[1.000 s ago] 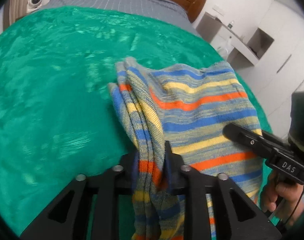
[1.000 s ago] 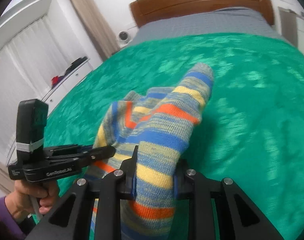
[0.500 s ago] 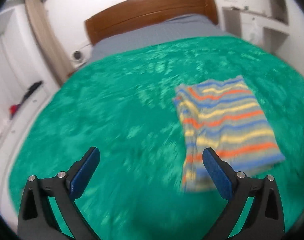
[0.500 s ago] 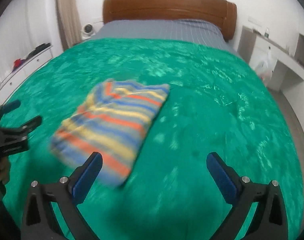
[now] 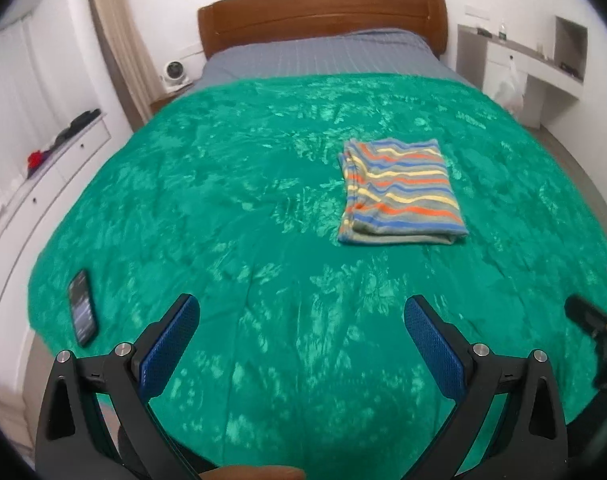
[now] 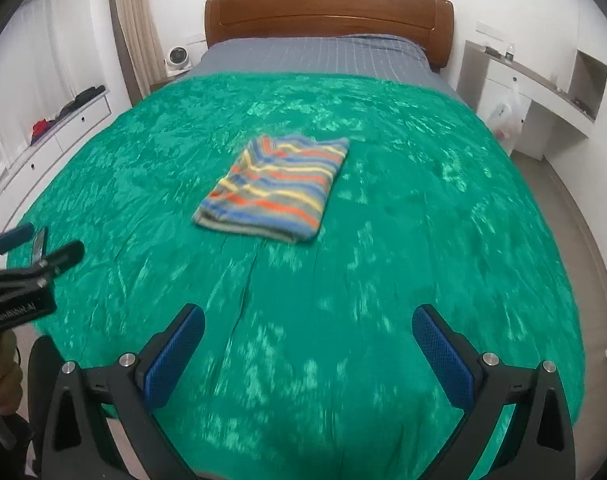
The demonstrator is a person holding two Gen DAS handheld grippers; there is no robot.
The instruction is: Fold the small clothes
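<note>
In the left wrist view, the folded garment (image 5: 399,194) lies on the blanket (image 5: 231,208) toward one o'clock; a phone (image 5: 82,307) lies at nine o'clock, well apart.

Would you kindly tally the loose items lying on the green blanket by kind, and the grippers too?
Folded striped garment: 1
Black phone: 1
Grippers, jaws open, holding nothing: 2, the left gripper and the right gripper
Total: 4, with both items resting on the green blanket
</note>
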